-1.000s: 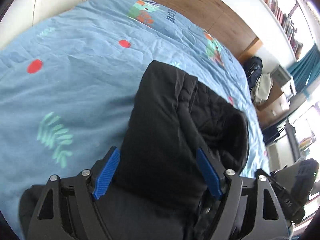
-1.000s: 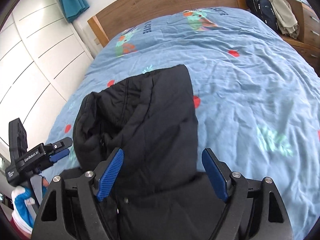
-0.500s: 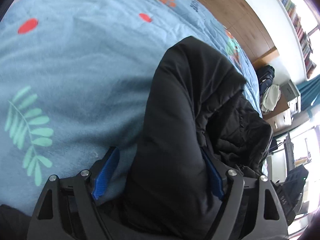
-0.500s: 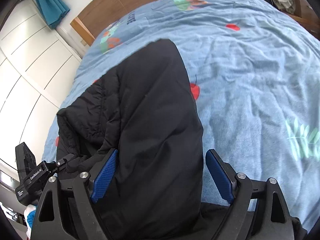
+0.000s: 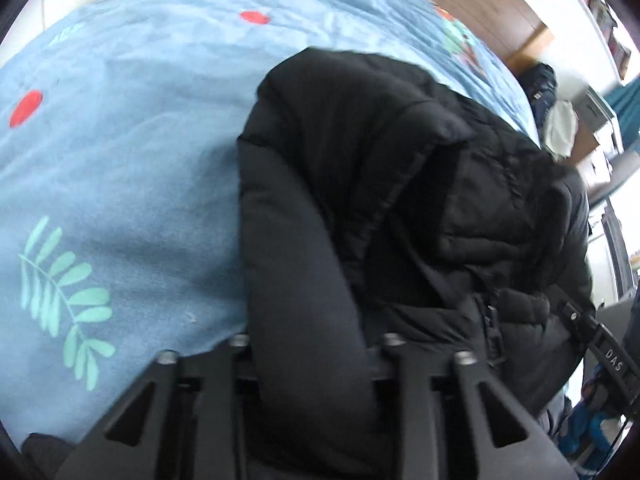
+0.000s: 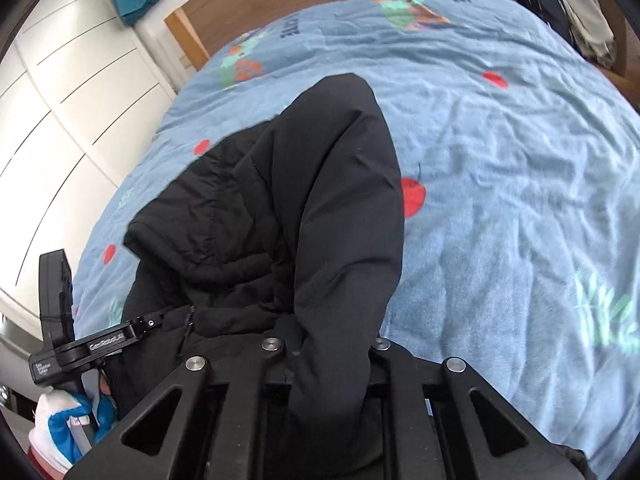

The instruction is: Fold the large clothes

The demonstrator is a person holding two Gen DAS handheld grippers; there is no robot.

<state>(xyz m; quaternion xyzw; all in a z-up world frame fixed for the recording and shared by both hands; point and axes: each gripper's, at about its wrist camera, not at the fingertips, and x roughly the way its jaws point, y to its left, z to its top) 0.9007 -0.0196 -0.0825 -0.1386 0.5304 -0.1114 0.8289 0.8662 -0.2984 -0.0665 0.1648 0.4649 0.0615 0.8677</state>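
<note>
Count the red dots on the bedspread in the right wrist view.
4 red dots: beside the black jacket at, upper right, upper left, lower left. The jacket may hide more.

"GenRobot.AI" on left tool (image 6: 106, 344); "DAS" on right tool (image 5: 612, 356).

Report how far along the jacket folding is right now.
Done: the black jacket is already doubled into a narrow bundle on the blue bedspread. In hand: the left tongs and the right tongs are each shut on its near end, the fabric bulging up between their fingers. Left: carry that end over to finish the fold, then release and flatten it.
</note>
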